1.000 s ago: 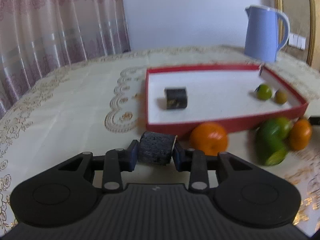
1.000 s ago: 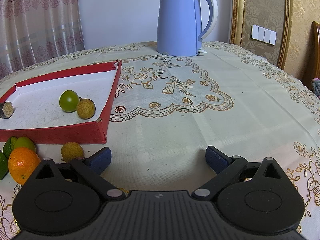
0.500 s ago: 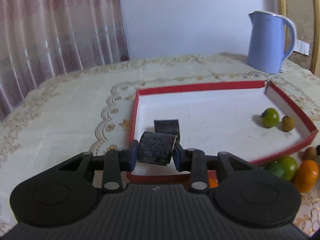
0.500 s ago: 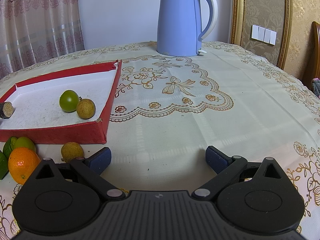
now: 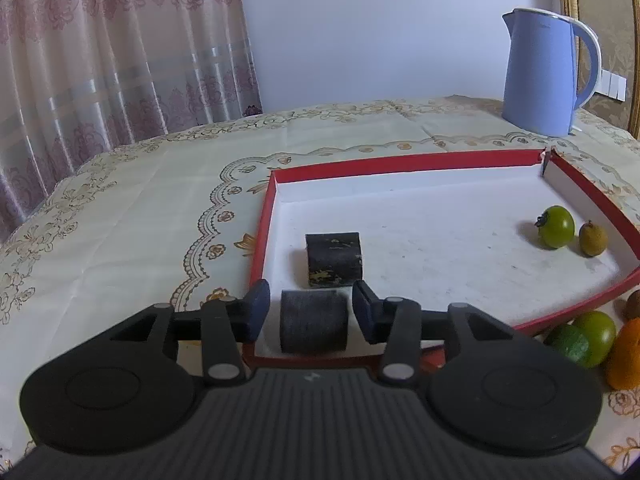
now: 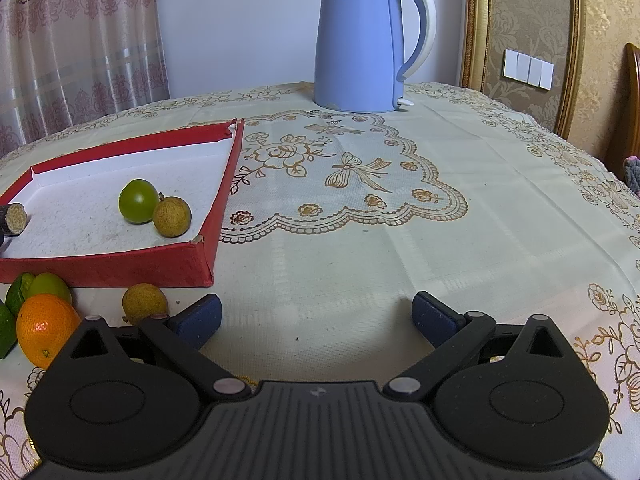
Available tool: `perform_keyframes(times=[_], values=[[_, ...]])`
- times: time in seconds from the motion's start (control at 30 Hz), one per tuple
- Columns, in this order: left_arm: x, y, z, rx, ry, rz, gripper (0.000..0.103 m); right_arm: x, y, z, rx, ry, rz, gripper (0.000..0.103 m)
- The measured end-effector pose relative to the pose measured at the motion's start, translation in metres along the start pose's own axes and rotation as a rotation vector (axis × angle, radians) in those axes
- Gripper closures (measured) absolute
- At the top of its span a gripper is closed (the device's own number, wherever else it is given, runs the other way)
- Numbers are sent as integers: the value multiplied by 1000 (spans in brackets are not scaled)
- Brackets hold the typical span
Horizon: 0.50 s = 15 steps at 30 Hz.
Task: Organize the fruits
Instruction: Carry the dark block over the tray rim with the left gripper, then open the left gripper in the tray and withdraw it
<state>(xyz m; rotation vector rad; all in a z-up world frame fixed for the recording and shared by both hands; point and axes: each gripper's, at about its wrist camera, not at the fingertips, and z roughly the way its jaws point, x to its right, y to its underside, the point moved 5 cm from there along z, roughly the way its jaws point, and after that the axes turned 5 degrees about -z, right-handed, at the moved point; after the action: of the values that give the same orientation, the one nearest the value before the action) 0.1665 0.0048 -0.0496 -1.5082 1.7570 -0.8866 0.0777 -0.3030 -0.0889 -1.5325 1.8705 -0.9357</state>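
1. The left tongs hang over the near left corner of the red tray. Their jaws are opening, and a dark sugarcane piece sits between the blue pads with a gap on each side, so nothing grips it.
2. That piece is blurred; whether it rests on the tray's white floor cannot be told.
3. A second sugarcane piece lies on the tray floor just beyond the first, toward 12 o'clock.
4. Toward 2 o'clock in the left wrist view, a green tomato and a brown longan lie in the tray, just beside each other, near its right wall.
5. Outside the tray's near wall, toward 3 o'clock, green limes and an orange lie on the counter.
6. The right tongs stand wide apart with only tablecloth between the pads, holding nothing.
7. Toward 9 o'clock of them a loose longan lies on the counter.
8. A blue kettle stands at 12 o'clock at the counter's far side.
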Motion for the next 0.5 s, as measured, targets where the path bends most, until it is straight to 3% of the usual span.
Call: perform_keyframes(times=[0.23, 0.33, 0.5], values=[[3, 0, -19, 37, -3, 11, 52, 0, 0, 0, 0, 0, 0, 0], [1, -1, -35, 101, -75, 22, 29, 0, 0, 0, 0, 0, 0, 0], [-11, 4, -60, 188, -178, 32, 23, 0, 0, 0, 0, -1, 0, 0]])
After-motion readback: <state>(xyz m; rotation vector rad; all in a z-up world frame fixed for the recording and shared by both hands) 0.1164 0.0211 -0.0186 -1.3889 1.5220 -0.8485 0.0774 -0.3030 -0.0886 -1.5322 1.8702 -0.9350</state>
